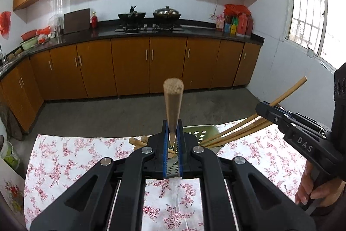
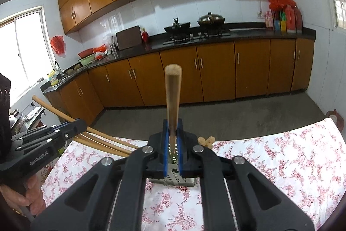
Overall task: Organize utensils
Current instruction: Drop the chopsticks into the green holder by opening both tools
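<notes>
My left gripper (image 1: pixel 173 140) is shut on a wooden chopstick (image 1: pixel 173 105) that points up and away, over a perforated metal holder (image 1: pixel 173 168). My right gripper (image 2: pixel 173 140) is shut on another wooden chopstick (image 2: pixel 173 96), also pointing up, over the metal holder (image 2: pixel 173 176). Several more chopsticks (image 1: pixel 237 129) lean out of a pale green perforated basket (image 1: pixel 201 133); they also show in the right wrist view (image 2: pixel 103 140). The right gripper's body (image 1: pixel 298 133) is beside them at the right; the left gripper's body (image 2: pixel 43 140) shows at the left.
The table carries a white cloth with pink flowers (image 1: pixel 75 161). Short wooden handles (image 1: pixel 138 142) lie behind the holder, also in the right wrist view (image 2: pixel 207 140). Beyond is grey floor and a kitchen counter (image 1: pixel 151 34) with stove and pots.
</notes>
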A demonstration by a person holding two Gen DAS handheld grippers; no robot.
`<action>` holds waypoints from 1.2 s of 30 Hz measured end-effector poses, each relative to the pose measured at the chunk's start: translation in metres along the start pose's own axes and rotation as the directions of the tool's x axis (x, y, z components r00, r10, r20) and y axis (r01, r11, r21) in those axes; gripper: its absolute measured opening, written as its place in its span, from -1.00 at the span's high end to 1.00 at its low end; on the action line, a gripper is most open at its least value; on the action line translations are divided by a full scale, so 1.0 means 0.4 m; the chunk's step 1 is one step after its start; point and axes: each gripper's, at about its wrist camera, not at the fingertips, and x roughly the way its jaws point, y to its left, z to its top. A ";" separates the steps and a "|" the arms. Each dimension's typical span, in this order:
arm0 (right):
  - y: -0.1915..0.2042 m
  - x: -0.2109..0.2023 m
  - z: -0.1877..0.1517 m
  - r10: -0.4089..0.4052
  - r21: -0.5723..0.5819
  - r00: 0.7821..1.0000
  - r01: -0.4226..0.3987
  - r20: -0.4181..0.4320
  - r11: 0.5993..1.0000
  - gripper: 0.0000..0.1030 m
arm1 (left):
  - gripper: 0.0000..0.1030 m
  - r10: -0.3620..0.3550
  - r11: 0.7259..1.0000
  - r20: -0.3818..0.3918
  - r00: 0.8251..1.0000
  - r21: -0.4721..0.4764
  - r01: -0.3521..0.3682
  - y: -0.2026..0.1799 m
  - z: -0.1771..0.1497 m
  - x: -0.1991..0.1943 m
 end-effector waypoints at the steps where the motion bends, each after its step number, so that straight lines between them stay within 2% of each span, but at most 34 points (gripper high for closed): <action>1: 0.001 0.008 -0.001 -0.001 -0.002 1.000 0.001 -0.006 1.000 0.85 | 0.86 0.000 1.000 -0.005 1.000 -0.003 0.000 0.001 -0.002 0.005; 8: 0.007 0.027 -0.003 -0.006 -0.007 1.000 0.006 -0.014 1.000 0.84 | 0.85 -0.006 1.000 -0.012 1.000 -0.019 0.006 0.000 -0.006 0.017; 11: 0.002 0.022 -0.006 -0.001 0.009 1.000 0.001 -0.012 1.000 0.78 | 0.85 -0.017 0.999 0.004 1.000 -0.034 0.017 0.003 -0.003 0.006; 12: 0.002 0.020 -0.005 -0.001 0.013 1.000 0.001 -0.010 1.000 0.69 | 0.85 -0.019 0.999 0.010 1.000 -0.036 0.019 0.003 -0.002 0.001; 14: 0.002 0.013 -0.002 -0.004 0.017 1.000 0.003 0.002 1.000 0.64 | 0.83 -0.024 0.999 0.023 0.999 -0.043 0.025 0.007 0.003 -0.012; 15: 0.003 0.007 -0.001 -0.004 0.017 1.000 0.004 0.009 1.000 0.63 | 0.81 -0.029 0.998 0.030 0.999 -0.048 0.030 0.007 0.008 -0.017; 19: 0.008 -0.017 0.007 -0.010 0.015 0.999 0.010 0.039 1.000 0.56 | 0.47 -0.034 0.997 0.070 0.997 -0.066 0.039 0.014 0.013 -0.050; 23: 0.012 -0.054 0.012 -0.020 0.005 0.997 0.020 0.076 1.000 0.39 | 0.46 -0.033 0.997 0.096 0.995 -0.069 0.040 0.017 0.017 -0.079; 28: 0.038 -0.122 -0.005 -0.042 -0.036 0.989 0.047 0.145 0.998 0.06 | 0.33 -0.019 0.998 0.127 0.992 -0.063 0.027 0.022 0.000 -0.120; 30: 0.052 -0.155 -0.020 -0.051 -0.057 0.983 0.062 0.176 0.996 -0.19 | 0.29 -0.011 0.998 0.137 0.991 -0.062 0.020 0.025 -0.013 -0.134; 31: 0.056 -0.169 -0.029 -0.055 -0.064 0.980 0.068 0.191 0.996 -0.26 | 0.24 -0.007 0.998 0.141 0.990 -0.063 0.017 0.024 -0.022 -0.140; 36: 0.076 -0.251 -0.098 -0.088 -0.081 0.957 0.114 0.277 0.990 -0.88 | -0.20 0.051 0.998 0.203 0.978 -0.042 -0.043 0.031 -0.087 -0.193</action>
